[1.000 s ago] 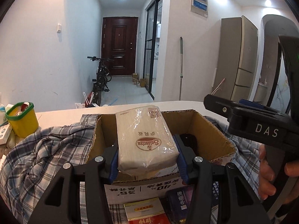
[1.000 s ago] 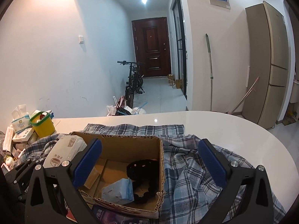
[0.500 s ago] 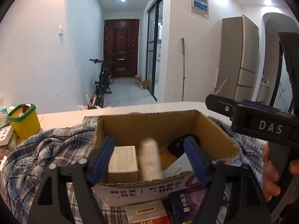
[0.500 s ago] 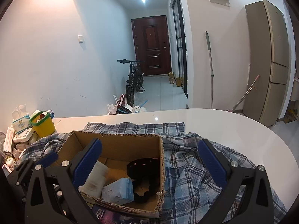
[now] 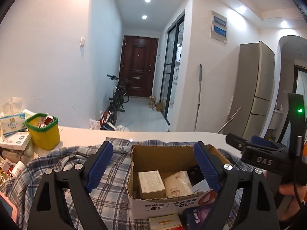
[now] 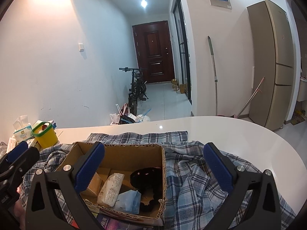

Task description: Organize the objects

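Left gripper (image 5: 153,166) opening, nothing between jaws — tissue pack (image 5: 178,184) lying in cardboard box (image 5: 163,153) at five o'clock; right gripper (image 6: 153,164) wide, empty.

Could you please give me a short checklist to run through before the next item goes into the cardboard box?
1. Left hand-held gripper free of any load: ok; its jaws are opening and nothing is between them.
2. Tissue pack fully inside the cardboard box: ok; it lies on the floor of the box beside a small carton.
3. Right hand-held gripper empty: ok; jaws wide apart, nothing between them.
4. Room left in the box: ok; bare cardboard shows along the back.
5. Box sitting flat on the plaid cloth: cannot tell; the cloth is rumpled and booklets lie at its front edge.
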A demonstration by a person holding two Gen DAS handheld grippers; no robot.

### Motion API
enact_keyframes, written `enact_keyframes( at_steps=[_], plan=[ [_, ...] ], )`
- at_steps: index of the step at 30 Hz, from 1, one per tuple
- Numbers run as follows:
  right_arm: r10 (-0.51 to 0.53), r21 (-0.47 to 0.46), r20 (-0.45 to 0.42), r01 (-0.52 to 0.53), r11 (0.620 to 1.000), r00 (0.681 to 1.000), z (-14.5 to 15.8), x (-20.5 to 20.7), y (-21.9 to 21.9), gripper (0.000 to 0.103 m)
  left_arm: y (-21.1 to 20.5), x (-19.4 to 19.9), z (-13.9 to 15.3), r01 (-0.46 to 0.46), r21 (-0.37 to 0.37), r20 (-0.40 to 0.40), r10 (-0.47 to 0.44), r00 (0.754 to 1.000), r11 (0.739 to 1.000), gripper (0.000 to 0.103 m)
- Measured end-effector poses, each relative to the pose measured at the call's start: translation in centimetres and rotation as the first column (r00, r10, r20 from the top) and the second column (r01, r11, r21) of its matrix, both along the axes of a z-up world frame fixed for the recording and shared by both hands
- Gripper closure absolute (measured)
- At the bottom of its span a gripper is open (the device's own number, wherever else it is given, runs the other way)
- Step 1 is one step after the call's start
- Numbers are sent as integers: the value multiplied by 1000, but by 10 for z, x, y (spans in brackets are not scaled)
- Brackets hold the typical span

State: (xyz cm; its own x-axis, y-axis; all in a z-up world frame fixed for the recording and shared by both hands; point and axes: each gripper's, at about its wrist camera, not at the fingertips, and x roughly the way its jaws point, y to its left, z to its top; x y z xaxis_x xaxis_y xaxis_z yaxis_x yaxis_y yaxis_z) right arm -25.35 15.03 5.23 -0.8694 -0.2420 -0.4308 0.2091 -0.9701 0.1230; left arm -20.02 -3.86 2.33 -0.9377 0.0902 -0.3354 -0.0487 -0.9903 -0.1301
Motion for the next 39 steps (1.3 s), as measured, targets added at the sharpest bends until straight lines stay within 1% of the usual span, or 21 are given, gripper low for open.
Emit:
enact_keyframes(
  at_steps=[3,5,7,8,9,11,13,15,18,19,21,24,26,28,31,35,39],
  plan=[
    [1,0,-2,-1,1000,1000,0,1,-1,1,1,-5,-4,-7,-8,24,7,1000,1000,15],
    [0,-1,-5,0,1000,1000,1,1,-1,1,3,-2,-2,-22,-28,9,23,1000,999,15],
    [-6,-4,-10,6,1000,1000,4,3,-1,1,7,9,9,-102,-74,-69,97,993,992,15],
    [-13,-10,-11,13,1000,1000,6,4,0,1,8,17,18,-149,-91,-121,138,983,985,15],
    [-31,-22,-19,30,999,999,11,7,3,1,9,25,26,-173,-96,-161,156,975,980,15],
    [-63,-61,-63,60,996,996,24,18,9,1,10,37,41,-154,-89,-194,135,972,984,15],
    [-59,-90,-107,49,995,993,40,31,14,1,12,46,54,-123,-93,-193,104,976,988,15],
    [-43,-111,-135,29,993,990,54,43,16,1,16,54,62,-134,-116,-188,111,976,984,15],
    [-31,-151,-150,8,988,988,69,59,22,1,20,65,67,-134,-167,-171,105,980,977,15],
    [-28,-159,-150,3,987,988,71,64,23,1,19,71,68,-128,-168,-172,99,980,978,15],
    [0,-179,-156,-28,983,988,74,74,25,1,15,81,70,-120,-145,-175,94,980,982,15],
    [17,-176,-161,-46,983,987,74,86,23,1,7,93,71,-101,-90,-170,84,982,991,15],
    [32,-155,-169,-59,986,985,74,94,23,1,2,98,70,-81,-74,-154,69,986,994,15],
    [38,-138,-177,-63,988,984,71,102,22,1,2,102,65,-68,-85,-138,56,989,994,15],
    [48,-128,-174,-71,989,984,65,111,24,1,4,111,57,-74,-103,-128,60,990,992,15],
    [53,-130,-171,-76,989,984,50,122,28,1,2,127,47,-21,-78,-100,14,995,997,15],
    [59,-112,-139,-74,991,989,37,125,30,1,2,134,35,14,-56,-66,-17,998,998,15]
  ],
)
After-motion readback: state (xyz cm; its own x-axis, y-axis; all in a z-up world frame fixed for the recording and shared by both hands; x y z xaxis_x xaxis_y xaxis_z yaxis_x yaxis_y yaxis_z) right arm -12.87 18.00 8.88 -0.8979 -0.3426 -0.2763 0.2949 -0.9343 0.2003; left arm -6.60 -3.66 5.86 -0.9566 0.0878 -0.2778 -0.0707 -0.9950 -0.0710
